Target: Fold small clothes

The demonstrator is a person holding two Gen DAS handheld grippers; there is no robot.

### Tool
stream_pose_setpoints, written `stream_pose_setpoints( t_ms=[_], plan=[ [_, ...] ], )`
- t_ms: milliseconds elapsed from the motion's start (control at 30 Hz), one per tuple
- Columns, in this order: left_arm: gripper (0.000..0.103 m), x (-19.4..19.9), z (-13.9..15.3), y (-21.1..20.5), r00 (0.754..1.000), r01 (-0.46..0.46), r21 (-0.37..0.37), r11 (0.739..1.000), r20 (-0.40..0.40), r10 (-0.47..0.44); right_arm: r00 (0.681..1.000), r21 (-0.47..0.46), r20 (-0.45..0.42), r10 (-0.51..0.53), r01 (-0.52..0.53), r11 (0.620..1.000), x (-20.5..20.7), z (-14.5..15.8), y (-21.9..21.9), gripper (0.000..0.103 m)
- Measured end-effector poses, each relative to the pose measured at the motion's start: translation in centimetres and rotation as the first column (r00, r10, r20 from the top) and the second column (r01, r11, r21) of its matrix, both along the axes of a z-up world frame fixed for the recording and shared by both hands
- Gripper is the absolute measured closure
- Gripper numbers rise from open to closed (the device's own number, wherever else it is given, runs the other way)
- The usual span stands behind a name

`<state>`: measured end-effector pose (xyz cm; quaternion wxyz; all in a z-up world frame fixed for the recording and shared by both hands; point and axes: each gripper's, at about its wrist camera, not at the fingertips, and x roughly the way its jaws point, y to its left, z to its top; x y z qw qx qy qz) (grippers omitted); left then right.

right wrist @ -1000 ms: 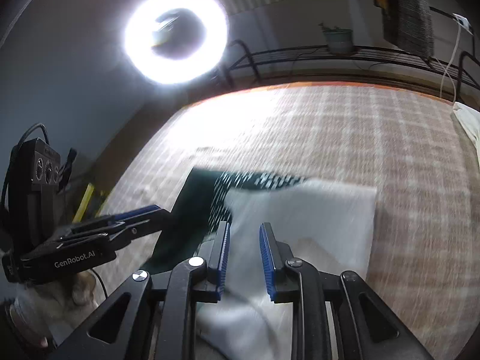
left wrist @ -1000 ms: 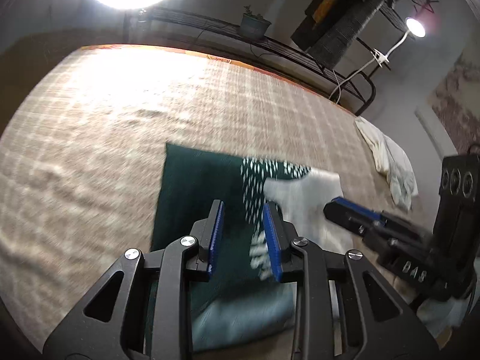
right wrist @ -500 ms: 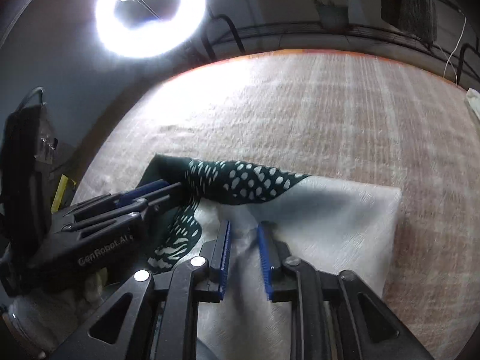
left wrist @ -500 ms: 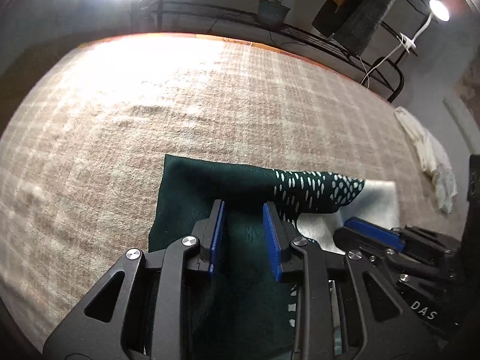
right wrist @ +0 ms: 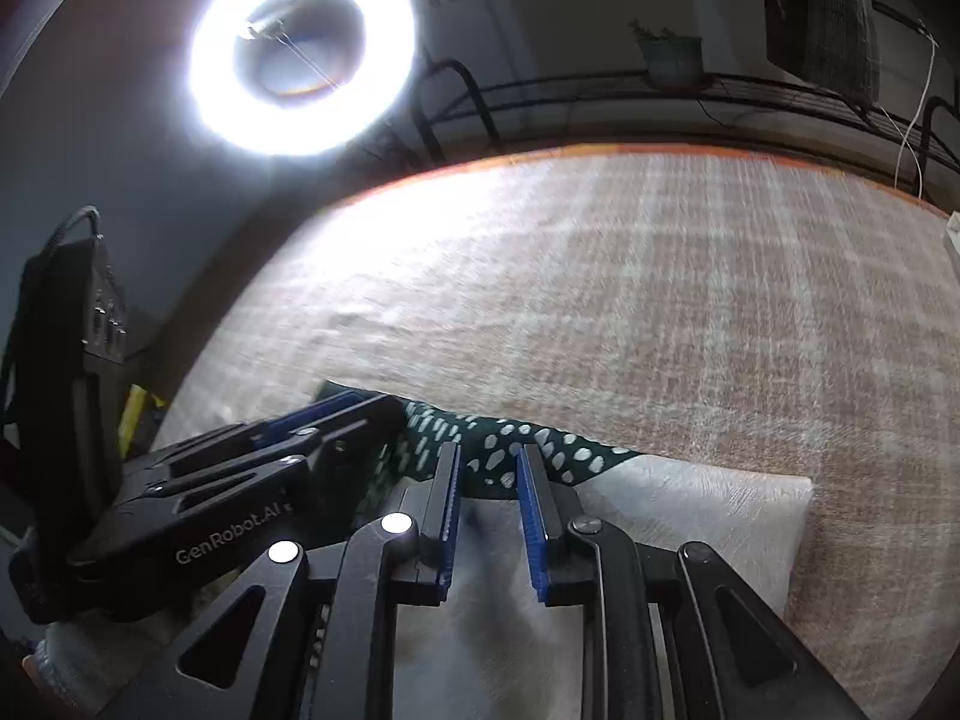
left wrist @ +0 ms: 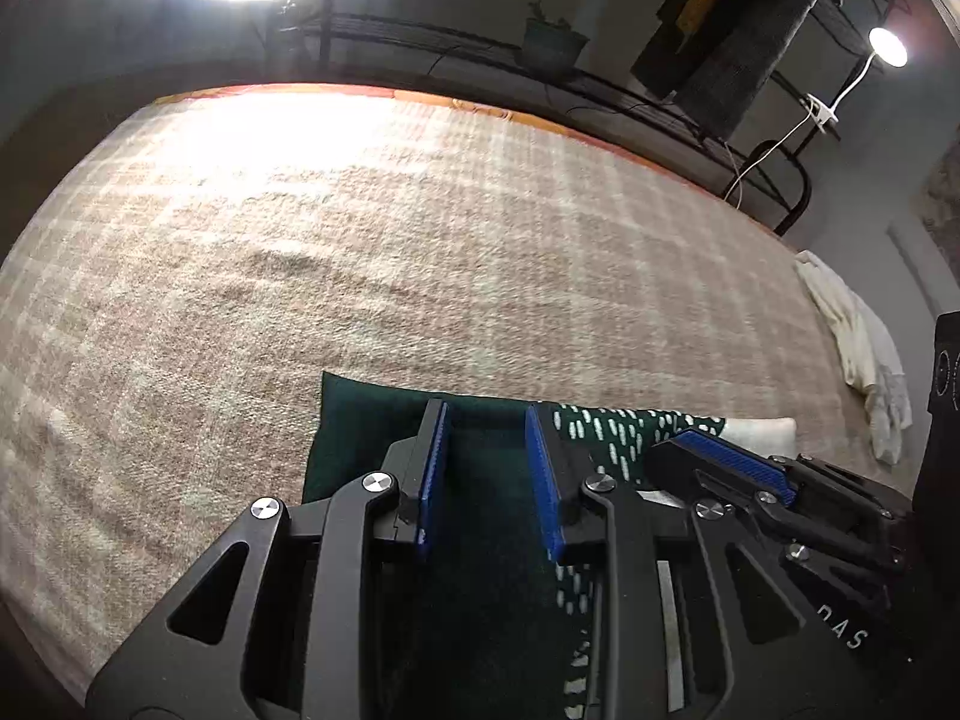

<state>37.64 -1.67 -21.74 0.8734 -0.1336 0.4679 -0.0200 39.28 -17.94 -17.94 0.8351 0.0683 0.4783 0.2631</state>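
Left wrist view: the left gripper (left wrist: 489,468) is hovering low over the dark green garment with a white-speckled panel and a white section (left wrist: 372,420), which is lying flat on the beige plaid woven blanket (left wrist: 420,252) near its front edge. The blue-padded jaws are standing apart at a moderate gap with only green cloth showing between them; nothing is being pinched. The right gripper (left wrist: 714,450) is lying just to the right, over the speckled band; its gap cannot be told from this angle. A crumpled cream cloth (left wrist: 852,336) is sitting well apart at the blanket's right edge. Right wrist view: the right gripper (right wrist: 487,501) is likewise part open, its fingers straddling the boundary where the speckled green meets the white section (right wrist: 690,510). The left gripper (right wrist: 336,420) is showing alongside over the green end. Judgement: the garment's long axis is running left to right across both tools, its far fold line just ahead of the fingertips; each gripper is nearer its own end, so the next fold would likely call for both.
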Motion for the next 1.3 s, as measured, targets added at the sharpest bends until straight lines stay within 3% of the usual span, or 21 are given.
stream_pose_setpoints(
  t_ms=[267,433,533,633,800,933,1067,1300],
  plan=[
    [0.079,-0.7,-0.1,1.4,1.0,0.009,0.006,1.0,-0.002,-0.009,0.998,0.01,-0.052,-0.046,0.046,0.999,1.0,-1.1,-1.5,0.089],
    [0.079,-2.8,1.7,4.6,1.0,-0.026,0.054,0.998,0.011,0.025,0.99,0.005,-0.076,-0.122,0.123,0.992,0.6,-0.1,-5.0,0.079],
    [0.079,-4.3,3.0,6.7,0.999,-0.042,0.01,0.999,0.017,0.042,0.984,0.075,-0.098,-0.147,0.154,0.985,-0.3,0.9,-7.9,0.069],
    [0.078,-6.1,3.7,8.7,0.998,-0.055,-0.064,0.996,0.002,0.056,0.981,0.131,-0.122,-0.151,0.167,0.977,-1.6,1.4,-10.4,0.068],
    [0.063,-9.0,3.2,10.0,0.997,-0.063,-0.205,0.977,-0.059,0.052,0.968,0.22,-0.199,-0.153,0.196,0.956,-3.9,0.9,-13.7,0.067],
    [0.063,-11.2,1.8,9.9,0.99,-0.096,-0.247,0.964,-0.123,0.067,0.962,0.238,-0.243,-0.128,0.187,0.953,-5.7,0.0,-14.6,0.067],
    [0.063,-13.5,0.4,10.4,0.981,-0.145,-0.324,0.935,-0.169,0.093,0.953,0.252,-0.278,-0.119,0.192,0.948,-6.6,-1.1,-15.1,0.067],
    [0.063,-13.5,-0.6,9.4,0.98,-0.145,-0.348,0.926,-0.182,0.085,0.944,0.283,-0.311,-0.111,0.204,0.937,-6.9,-2.5,-15.3,0.067]
  ],
)
